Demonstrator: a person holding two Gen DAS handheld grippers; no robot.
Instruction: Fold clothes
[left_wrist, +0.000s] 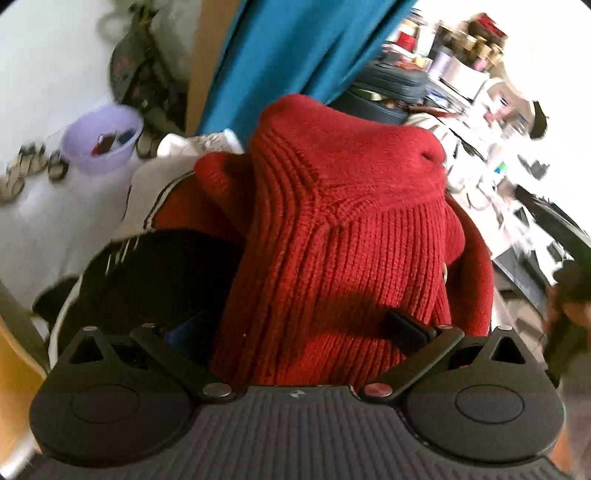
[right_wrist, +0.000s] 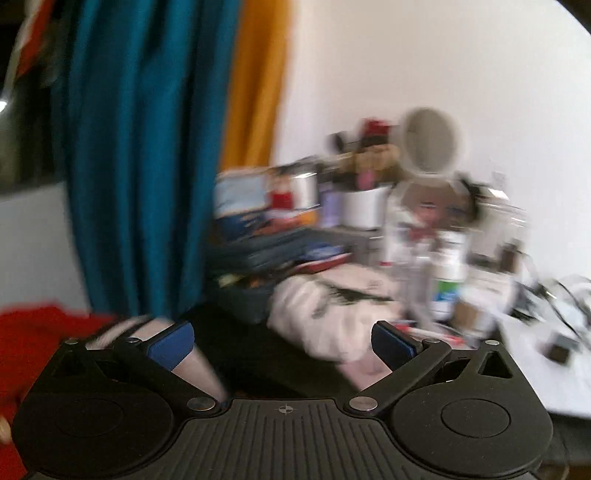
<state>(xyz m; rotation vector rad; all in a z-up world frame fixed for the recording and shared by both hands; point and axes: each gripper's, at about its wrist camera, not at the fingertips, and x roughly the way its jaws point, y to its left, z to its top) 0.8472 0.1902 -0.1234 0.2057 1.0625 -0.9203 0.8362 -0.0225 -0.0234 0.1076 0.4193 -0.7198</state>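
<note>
Between the left gripper's (left_wrist: 291, 332) fingers bunches a red sweater (left_wrist: 343, 236), pinched and draped forward over a black garment (left_wrist: 155, 273). Right of that sweater, the right gripper (right_wrist: 282, 338) gapes wide, holding nothing.

sweater (left_wrist: 343, 236) fills frame centre, bunched between the left gripper (left_wrist: 295, 332) fingers. bowl (left_wrist: 101, 138) sits upper left; curtain (left_wrist: 295, 55) hangs behind, top centre; cluttered shelf (left_wrist: 454, 55) upper right.
</note>
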